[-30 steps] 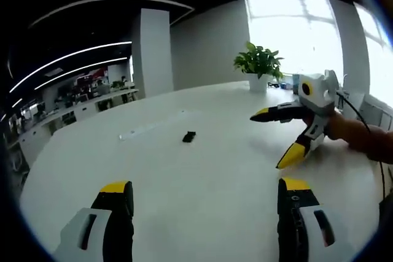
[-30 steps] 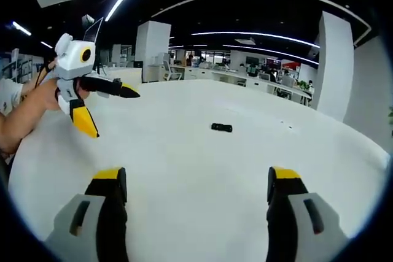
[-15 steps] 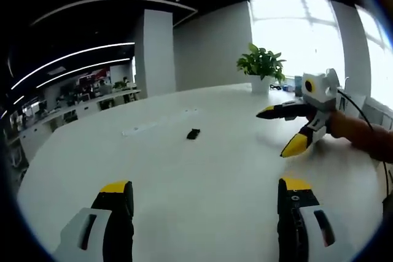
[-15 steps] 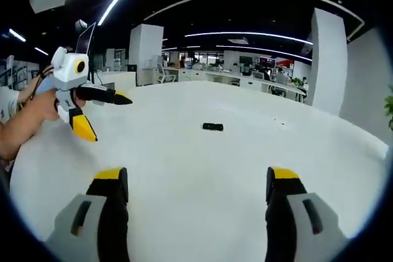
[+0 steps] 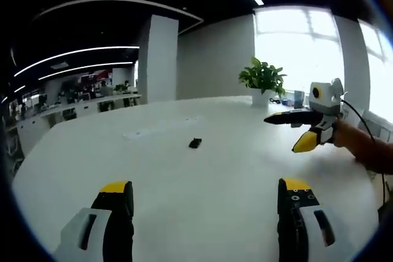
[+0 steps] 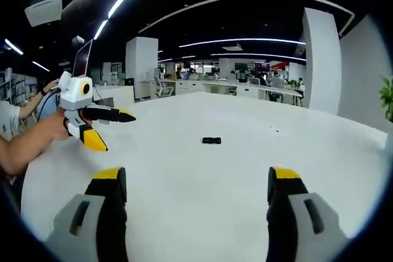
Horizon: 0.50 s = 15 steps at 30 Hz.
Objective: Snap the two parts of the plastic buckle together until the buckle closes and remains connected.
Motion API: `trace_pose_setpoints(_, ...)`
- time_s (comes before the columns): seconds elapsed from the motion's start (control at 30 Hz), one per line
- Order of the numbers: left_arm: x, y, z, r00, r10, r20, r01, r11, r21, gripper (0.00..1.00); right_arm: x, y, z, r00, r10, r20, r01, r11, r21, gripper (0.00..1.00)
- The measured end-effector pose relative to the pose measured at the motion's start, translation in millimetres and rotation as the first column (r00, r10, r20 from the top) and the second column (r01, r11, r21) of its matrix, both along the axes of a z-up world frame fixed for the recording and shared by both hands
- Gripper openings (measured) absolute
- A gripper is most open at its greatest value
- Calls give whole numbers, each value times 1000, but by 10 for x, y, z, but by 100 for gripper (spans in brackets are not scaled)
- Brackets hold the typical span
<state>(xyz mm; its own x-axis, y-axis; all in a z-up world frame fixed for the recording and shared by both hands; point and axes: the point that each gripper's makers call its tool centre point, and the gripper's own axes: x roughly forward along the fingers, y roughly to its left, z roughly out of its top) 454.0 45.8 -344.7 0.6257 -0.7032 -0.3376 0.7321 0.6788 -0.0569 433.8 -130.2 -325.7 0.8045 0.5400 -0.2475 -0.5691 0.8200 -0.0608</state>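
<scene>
Left gripper view centre: the buckle (image 5: 195, 143) is a small dark oblong lying flat on the white table (image 5: 202, 207), well beyond my left gripper (image 5: 206, 196), jaws spread. My right gripper (image 6: 195, 183) is spread too.

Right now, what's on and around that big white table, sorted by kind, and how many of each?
Claws: 2, the left claw and the right claw, both open.
Black buckle: 1, lying on the table.
Potted plant: 1.
Tables: 1.
Total: 5.
</scene>
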Motion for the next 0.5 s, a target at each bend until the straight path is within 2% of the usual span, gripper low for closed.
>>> trace_pose_setpoints(0.1,12,-3,-43,1000,-4,5,3,1000,23,99,-1,-35,40,1000,-5,2,5,1000,25,95)
trace_pose_setpoints(0.23,-7,-10,-53,1000,-6,-7,7,1000,20,99,-9,-5,33,1000,-3,7,3,999,41,95)
trace_pose_setpoints(0.33,-15,-18,-46,1000,-8,-9,8,1000,14,99,-13,8,-54,1000,4,-13,-4,1000,30,95)
trace_pose_setpoints(0.5,-12,-12,-86,1000,-5,-17,6,1000,23,99,22,-39,-74,1000,-2,-16,2,1000,13,95)
